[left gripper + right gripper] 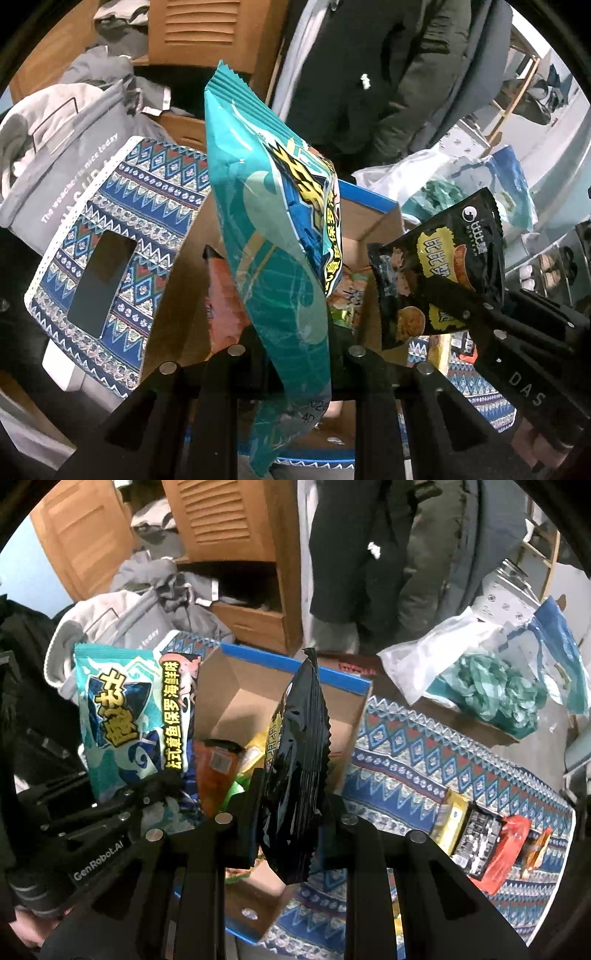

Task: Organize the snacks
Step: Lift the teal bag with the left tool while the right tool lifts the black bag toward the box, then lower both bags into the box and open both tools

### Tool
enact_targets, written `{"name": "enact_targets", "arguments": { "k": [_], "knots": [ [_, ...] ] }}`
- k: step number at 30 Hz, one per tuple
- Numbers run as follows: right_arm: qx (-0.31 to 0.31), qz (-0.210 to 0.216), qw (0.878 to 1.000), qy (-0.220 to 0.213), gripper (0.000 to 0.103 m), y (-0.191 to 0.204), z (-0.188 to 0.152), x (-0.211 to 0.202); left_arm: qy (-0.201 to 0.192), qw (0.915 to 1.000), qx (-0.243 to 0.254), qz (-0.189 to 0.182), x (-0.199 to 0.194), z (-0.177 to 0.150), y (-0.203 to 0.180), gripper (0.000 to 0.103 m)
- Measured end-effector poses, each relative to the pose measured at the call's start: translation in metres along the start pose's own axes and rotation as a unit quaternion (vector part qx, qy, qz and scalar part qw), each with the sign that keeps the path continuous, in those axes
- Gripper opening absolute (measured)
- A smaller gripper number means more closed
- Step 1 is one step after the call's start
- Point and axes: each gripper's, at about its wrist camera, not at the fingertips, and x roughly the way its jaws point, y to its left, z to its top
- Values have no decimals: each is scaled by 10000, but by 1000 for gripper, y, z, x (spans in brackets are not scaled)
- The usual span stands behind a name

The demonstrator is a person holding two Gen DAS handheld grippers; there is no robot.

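We held a teal snack packet [273,258] edge-on between the fingers of the left gripper [295,354], which was clenched on the packet's lower part. The packet rose upright in the left wrist view, its crimped top seal uppermost, above an open cardboard box [373,225] with a blue-taped rim. In the right wrist view the same packet showed its printed face at the left, beside the box.

We held a black snack packet [299,768] in the right gripper [288,819], likewise closed tight on the packet and raised over the box mouth. Inside the box [236,698] lay an orange packet [214,771] with yellow and green wrappers beside it.

The box stood on a blue patterned cloth [424,760]. Farther along the cloth, well apart from the box, lay a row of loose snacks [484,845]: yellow, black and red-orange wrappers side by side. Beyond the cloth we saw a clear plastic bag [461,653] holding teal material, a wooden louvred cabinet [229,520], and a heap of grey clothing [147,576].
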Motion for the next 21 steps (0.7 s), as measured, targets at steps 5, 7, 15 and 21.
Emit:
{"name": "enact_targets", "arguments": {
  "k": [5, 7, 15, 21],
  "knots": [
    [-61, -25, 9999, 100, 22, 8, 5, 11, 130, 9999, -72, 80, 7, -2, 8, 27],
    [-43, -17, 9999, 111, 28, 8, 6, 13, 144, 9998, -158, 50, 7, -2, 11, 36],
    [76, 37, 10000, -19, 62, 3, 7, 6, -15, 9995, -283, 121, -2, 0, 15, 60],
    [153, 45, 9998, -69, 63, -2, 6, 0, -90, 9997, -168, 136, -9, -1, 8, 66]
  ]
}}
